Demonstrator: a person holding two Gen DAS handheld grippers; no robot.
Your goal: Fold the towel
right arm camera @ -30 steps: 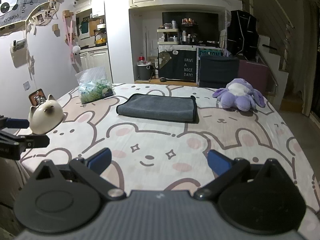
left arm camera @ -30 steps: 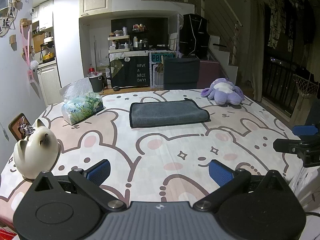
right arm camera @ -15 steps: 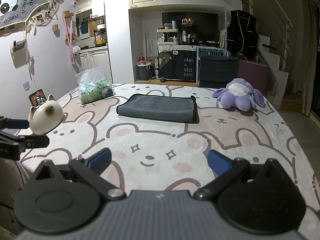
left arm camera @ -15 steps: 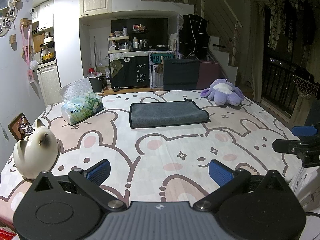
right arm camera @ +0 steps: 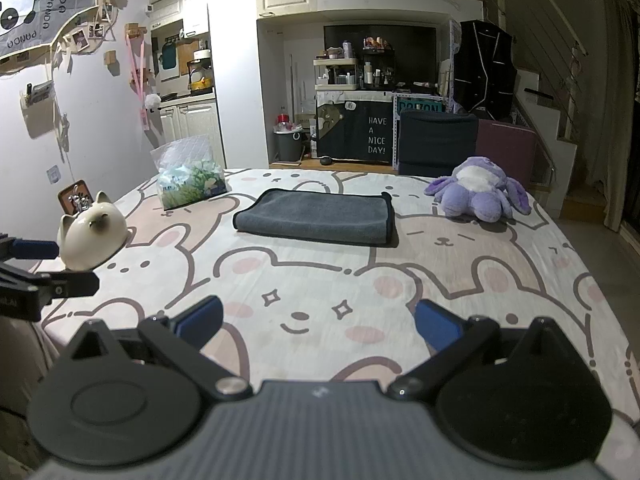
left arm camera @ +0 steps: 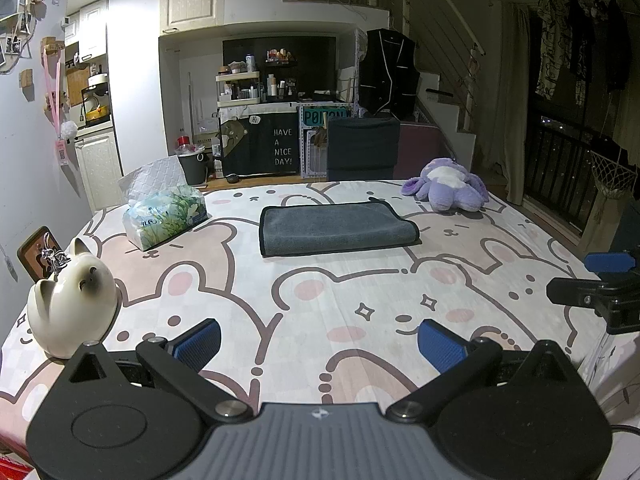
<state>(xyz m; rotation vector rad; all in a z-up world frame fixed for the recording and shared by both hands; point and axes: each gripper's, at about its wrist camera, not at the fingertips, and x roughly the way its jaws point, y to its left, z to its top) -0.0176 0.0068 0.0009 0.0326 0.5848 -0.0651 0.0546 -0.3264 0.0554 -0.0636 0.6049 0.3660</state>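
A dark grey towel [left arm camera: 336, 229] lies folded flat on the far middle of the table with the bear-print cloth [left arm camera: 320, 300]; it also shows in the right wrist view [right arm camera: 318, 218]. My left gripper [left arm camera: 320, 344] is open and empty, above the table's near edge, well short of the towel. My right gripper [right arm camera: 318, 322] is open and empty, also at the near edge. Each gripper shows at the side of the other's view: the right one [left arm camera: 600, 280], the left one [right arm camera: 36, 268].
A white cat-shaped ceramic pot [left arm camera: 70, 302] stands at the near left. A tissue pack [left arm camera: 164, 216] lies at the far left. A purple plush toy [left arm camera: 448, 192] lies at the far right. A dark chair [left arm camera: 362, 148] stands behind the table.
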